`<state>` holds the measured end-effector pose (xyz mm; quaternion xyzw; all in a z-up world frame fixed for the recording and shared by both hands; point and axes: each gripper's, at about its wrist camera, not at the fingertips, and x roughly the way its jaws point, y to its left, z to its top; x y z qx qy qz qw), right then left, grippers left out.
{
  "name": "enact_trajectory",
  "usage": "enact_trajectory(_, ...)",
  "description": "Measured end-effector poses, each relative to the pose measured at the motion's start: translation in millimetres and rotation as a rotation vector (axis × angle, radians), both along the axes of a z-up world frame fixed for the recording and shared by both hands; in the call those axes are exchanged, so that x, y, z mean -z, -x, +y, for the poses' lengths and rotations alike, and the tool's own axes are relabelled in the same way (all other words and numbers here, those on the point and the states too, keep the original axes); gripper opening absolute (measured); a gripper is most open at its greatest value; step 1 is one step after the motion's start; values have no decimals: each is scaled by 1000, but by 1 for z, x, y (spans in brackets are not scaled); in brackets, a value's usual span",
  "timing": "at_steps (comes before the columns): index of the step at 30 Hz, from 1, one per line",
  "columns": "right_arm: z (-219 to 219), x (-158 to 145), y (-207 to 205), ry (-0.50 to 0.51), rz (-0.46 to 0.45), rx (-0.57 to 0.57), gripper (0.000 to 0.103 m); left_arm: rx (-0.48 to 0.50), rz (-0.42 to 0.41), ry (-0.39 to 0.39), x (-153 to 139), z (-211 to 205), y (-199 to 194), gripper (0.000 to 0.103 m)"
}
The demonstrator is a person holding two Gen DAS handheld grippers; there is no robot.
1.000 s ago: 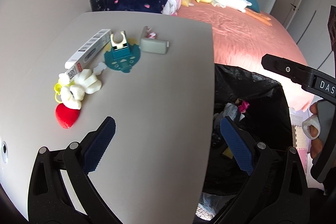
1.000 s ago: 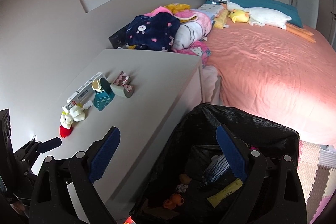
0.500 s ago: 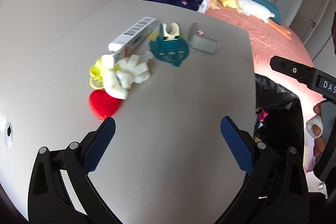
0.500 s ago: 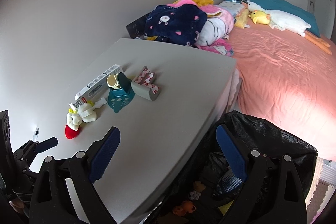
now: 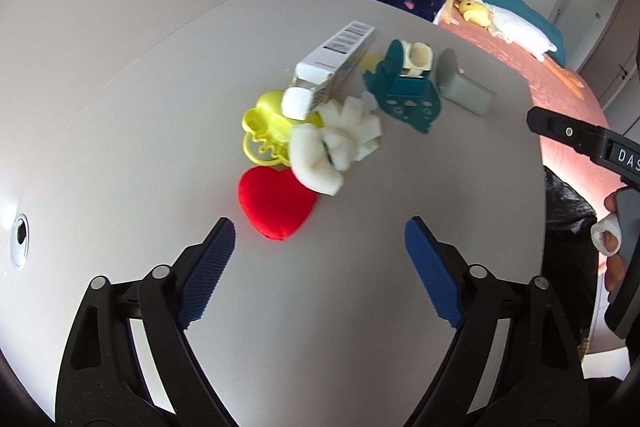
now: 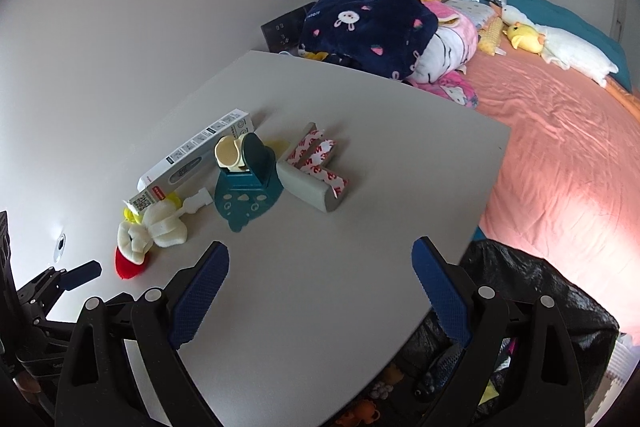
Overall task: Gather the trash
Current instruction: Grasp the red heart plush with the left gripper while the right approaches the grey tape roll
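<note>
Our left gripper [image 5: 320, 251] is released, jaws wide, nothing between them, hovering low over the grey table [image 5: 360, 307]. Just ahead of its left finger sits the red heart plush [image 5: 274, 203], point toward us. Touching it on the far side is the white foam piece [image 5: 336, 151], lying on a yellow plastic ring toy [image 5: 264, 131]. Beyond those is the white carton [image 5: 340, 63], long axis running away from us and slightly right, barcode stripes on the far end; the print is too blurred to read there. In the right wrist view the same carton [image 6: 196, 155] shows a QR code on the near flap and a thermometer picture on its side.

Right of the carton stands the teal holder [image 5: 404, 91] with a cream clip on top, then the grey block [image 5: 466, 93] lying on its side. From the right wrist camera the block [image 6: 308, 185] carries red-on-white tape backing that reads as "3M".

Our right gripper [image 6: 320, 287] is also released and empty, held over the near table edge, pointed at the teal holder. In the left view it shows at the right with partial lettering "DAS" [image 5: 628, 157], and a hand [image 5: 610, 251] with a bandaged fingertip on the handle.

The black trash bag [image 6: 552, 311] hangs open below and right of the right gripper, beside the table, with small items inside. A pink bed [image 6: 560, 147] lies beyond it.
</note>
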<state>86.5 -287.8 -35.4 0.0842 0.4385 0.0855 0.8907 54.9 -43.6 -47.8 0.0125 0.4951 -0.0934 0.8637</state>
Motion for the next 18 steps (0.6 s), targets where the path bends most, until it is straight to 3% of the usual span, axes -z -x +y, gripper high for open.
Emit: enact_trajectory(18,21,25,-60,34,42,16,93,-13,31,3,23,24,-33,53)
